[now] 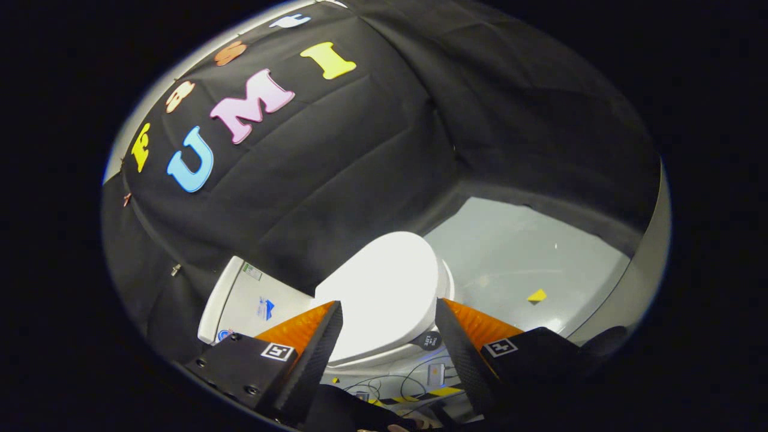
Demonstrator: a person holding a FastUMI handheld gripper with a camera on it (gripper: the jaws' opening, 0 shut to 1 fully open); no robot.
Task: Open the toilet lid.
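A white toilet stands ahead of me, seen at a tilt. Its lid lies flat and closed over the seat and bowl. The white tank rises behind it, beside the left finger. My gripper hangs above the lid with its fingers wide apart and nothing between them. The lid shows in the gap between the fingertips and just beyond them. I cannot tell whether either finger touches the lid.
Grey floor stretches past the toilet, with a small yellow marker on it. Cables and a black-and-yellow striped strip lie on the floor near the toilet's base. Black cloth walls close in behind the tank.
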